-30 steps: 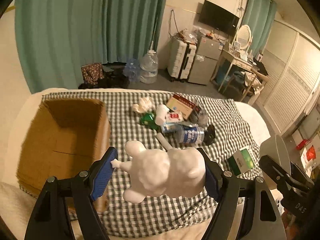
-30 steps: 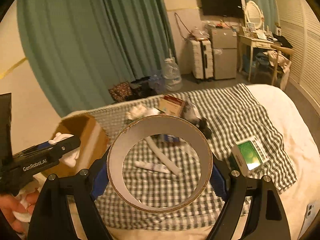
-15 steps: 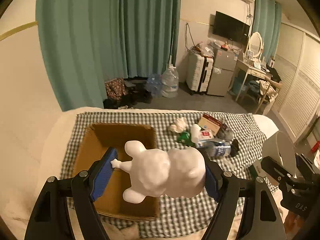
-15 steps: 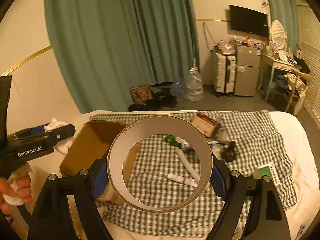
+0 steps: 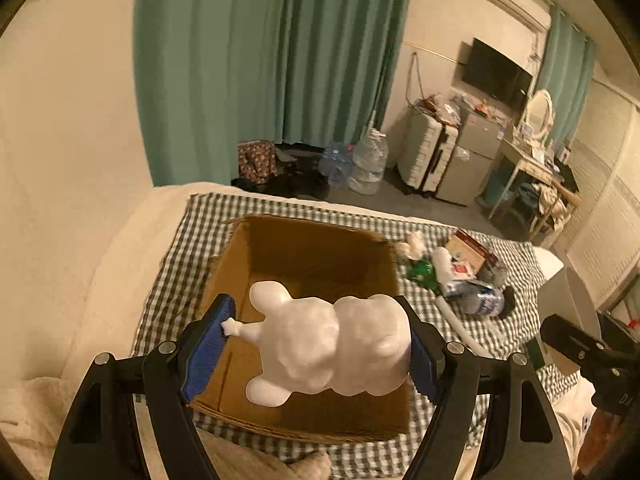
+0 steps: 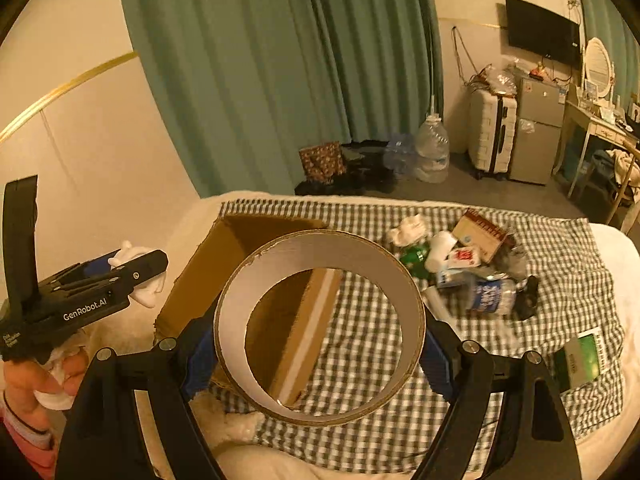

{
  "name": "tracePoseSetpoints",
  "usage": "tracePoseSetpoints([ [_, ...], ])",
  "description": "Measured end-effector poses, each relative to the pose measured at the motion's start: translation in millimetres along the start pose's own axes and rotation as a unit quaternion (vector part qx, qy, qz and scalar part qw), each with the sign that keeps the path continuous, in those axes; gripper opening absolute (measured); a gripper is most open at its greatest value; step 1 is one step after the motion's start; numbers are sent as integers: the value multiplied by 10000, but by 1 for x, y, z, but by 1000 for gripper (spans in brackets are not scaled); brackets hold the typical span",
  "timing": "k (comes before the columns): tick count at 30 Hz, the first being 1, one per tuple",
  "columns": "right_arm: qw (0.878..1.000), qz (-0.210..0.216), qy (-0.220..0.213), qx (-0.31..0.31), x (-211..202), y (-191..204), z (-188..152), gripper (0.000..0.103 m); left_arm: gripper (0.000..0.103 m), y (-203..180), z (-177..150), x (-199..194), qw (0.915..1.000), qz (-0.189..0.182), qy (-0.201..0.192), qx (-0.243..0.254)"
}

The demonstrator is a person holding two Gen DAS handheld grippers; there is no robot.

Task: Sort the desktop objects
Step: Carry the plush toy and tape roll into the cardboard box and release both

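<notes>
Left gripper (image 5: pixel 320 344) clamps white toy (image 5: pixel 332 348) above box (image 5: pixel 320 256), ready to drop; right gripper (image 6: pixel 320 344) grips tape ring (image 6: pixel 320 320); clutter pile (image 6: pixel 468 268) at 2 o'clock unsorted.

The left gripper (image 5: pixel 316 346) tilts downward, fingers (image 5: pixel 208 350) spread wide and clamped. The right gripper (image 6: pixel 318 354) does likewise; a hand (image 6: pixel 30 380) grips the left handle.

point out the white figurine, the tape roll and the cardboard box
figurine (image 5: pixel 332 344): left wrist view, middle of its body, between the fingers
tape roll (image 6: pixel 236 320): right wrist view, pale inner wall on its left side
box (image 5: pixel 320 252): left wrist view, inside of its far wall
</notes>
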State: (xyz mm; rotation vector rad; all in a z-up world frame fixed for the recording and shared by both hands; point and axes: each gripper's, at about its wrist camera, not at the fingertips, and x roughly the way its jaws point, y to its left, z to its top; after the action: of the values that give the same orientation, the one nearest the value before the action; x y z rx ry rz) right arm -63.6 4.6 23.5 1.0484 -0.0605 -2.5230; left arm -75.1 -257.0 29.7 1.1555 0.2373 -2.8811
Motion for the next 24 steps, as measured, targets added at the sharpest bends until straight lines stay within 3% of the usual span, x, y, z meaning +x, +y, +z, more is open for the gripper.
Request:
tracePoseSetpoints([
  [8, 9994, 69, 324, -119, 53, 43, -7, 83, 80, 34, -16, 27, 9999, 75, -56, 39],
  [12, 9989, -94, 325, -327, 71, 61, -10, 83, 80, 45, -25, 42, 10000, 13, -30, 80],
  [21, 9985, -45, 493, -251, 104, 69, -17, 83, 80, 53, -34, 64, 9998, -163, 92, 16],
  [23, 9983, -42, 531, -252, 109, 70, -17, 83, 84, 53, -34, 65, 9999, -39, 74, 108],
  [24, 9981, -43, 552, -253, 110, 70, -16, 83, 92, 52, -33, 65, 9999, 10, 66, 125],
])
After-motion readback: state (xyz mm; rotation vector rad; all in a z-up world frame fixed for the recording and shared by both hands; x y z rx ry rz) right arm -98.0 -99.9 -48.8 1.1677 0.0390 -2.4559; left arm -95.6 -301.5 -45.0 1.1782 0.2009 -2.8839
